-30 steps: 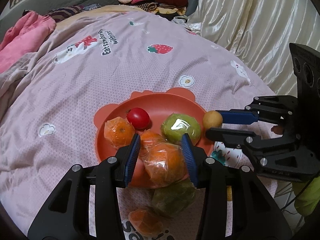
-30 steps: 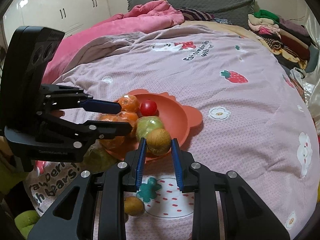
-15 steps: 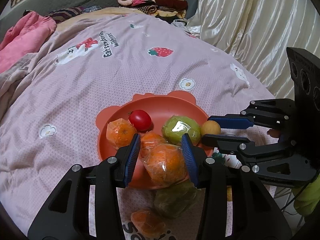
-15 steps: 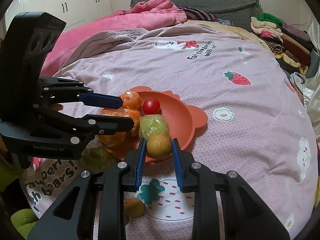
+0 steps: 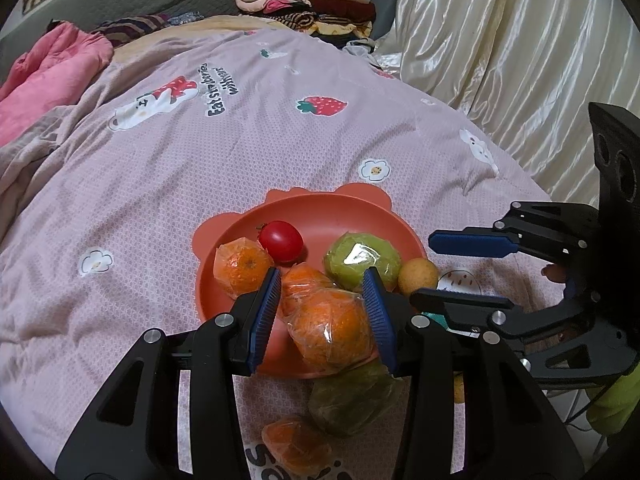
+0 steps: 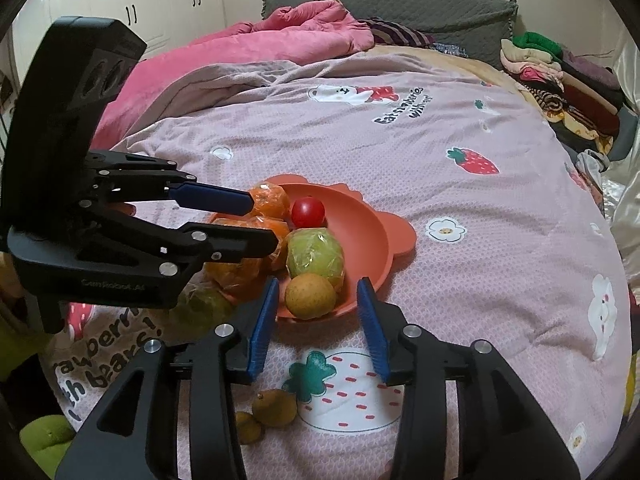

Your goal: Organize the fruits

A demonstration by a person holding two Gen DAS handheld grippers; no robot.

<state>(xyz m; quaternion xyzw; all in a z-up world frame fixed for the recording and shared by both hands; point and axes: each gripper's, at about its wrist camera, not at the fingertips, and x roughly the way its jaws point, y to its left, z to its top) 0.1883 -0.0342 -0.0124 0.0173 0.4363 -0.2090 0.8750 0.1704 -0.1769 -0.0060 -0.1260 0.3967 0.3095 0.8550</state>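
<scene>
Over on the left, the left claw [image 5: 324,312] is clamped on a plastic-wrapped orange [image 5: 332,332], poised over the near rim of the bear-eared orange plastic plate [image 5: 340,208] on the bed, presumably to add it to the pile. To the right, the right claw [image 6: 318,320] is opening, its pads clear of the small round tan fruit [image 6: 310,296] now resting on the plate's edge against a wrapped green fruit [image 6: 316,254]. Looks like a release.
</scene>
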